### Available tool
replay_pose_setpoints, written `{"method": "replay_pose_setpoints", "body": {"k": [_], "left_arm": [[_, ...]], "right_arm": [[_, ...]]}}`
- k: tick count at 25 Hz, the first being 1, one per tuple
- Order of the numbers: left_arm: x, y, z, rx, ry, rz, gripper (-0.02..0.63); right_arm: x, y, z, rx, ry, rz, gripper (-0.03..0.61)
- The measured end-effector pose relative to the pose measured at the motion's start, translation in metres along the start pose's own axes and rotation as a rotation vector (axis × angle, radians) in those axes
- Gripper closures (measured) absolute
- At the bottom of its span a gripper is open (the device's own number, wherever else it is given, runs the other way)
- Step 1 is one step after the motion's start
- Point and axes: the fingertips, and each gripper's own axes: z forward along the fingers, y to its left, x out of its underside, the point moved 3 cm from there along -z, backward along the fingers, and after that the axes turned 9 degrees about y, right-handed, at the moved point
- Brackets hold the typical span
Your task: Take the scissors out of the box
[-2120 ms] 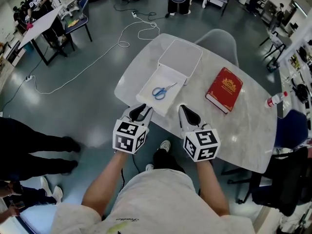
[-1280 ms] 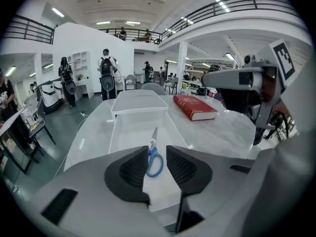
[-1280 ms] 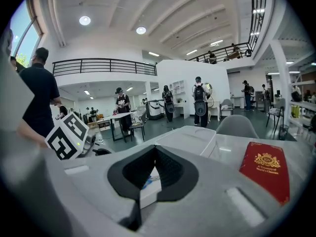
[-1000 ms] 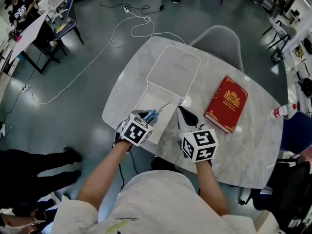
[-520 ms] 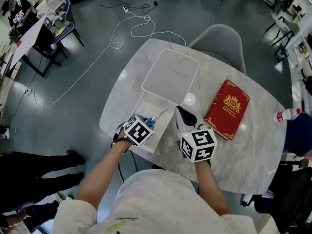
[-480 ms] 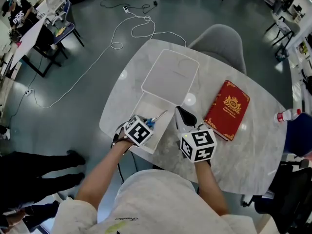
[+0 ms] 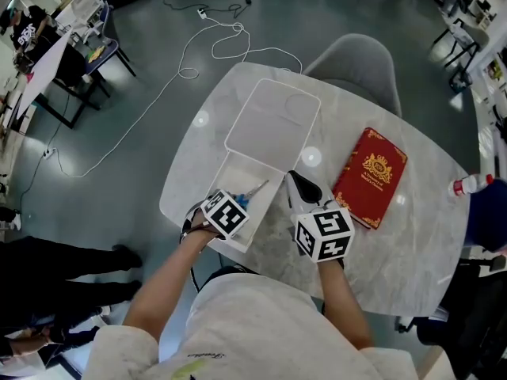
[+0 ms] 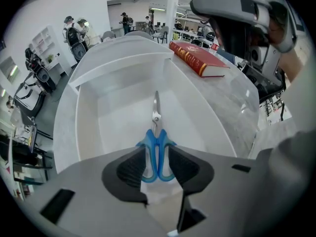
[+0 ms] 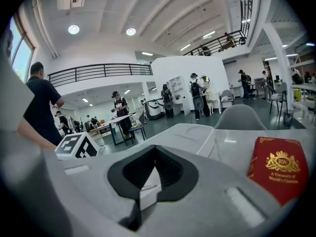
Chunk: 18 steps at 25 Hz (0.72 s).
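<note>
A white box [image 7: 223, 182] stands with its lid [image 7: 273, 123] flipped back on the marble table. In it lie scissors [image 7: 252, 191] with blue handles [image 8: 157, 154] and steel blades pointing toward the lid. My left gripper [image 8: 157, 157] points steeply down into the box, open, its pads either side of the handles without pressing on them; in the head view its marker cube [image 7: 226, 214] hides the jaws. My right gripper [image 7: 295, 180] hovers over the table just right of the box, its jaws shut and empty [image 9: 155, 149].
A red book [image 7: 368, 176] lies on the table right of my right gripper. A bottle [image 7: 469, 185] lies at the far right edge. A grey chair [image 7: 360, 60] stands behind the table. The table's near edge runs just below the box.
My left gripper has dropped from the table's near edge into the box and tipped downward over the scissor handles. The right gripper has shifted a little along the box's right side.
</note>
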Motion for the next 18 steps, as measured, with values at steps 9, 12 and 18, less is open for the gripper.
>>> {"method": "replay_pose_setpoints", "body": {"k": [9,12,18], "left_arm": [[0.0016,-0.002,-0.0008,0.014,-0.007,0.012,0.486],[0.0017,-0.0019,-0.0005,0.008,-0.014,0.01,0.486],[0.0022,-0.0022,-0.0012,-0.005,-0.043,0.012,0.488]], "right_arm": [[0.0038,0.0017,-0.0018,0.018,0.001,0.023,0.574],[0.005,0.0013,-0.0032,0.041,-0.004,0.039,0.574],[0.0076,0.0048,-0.0073,0.084,-0.01,0.061,0.574]]}}
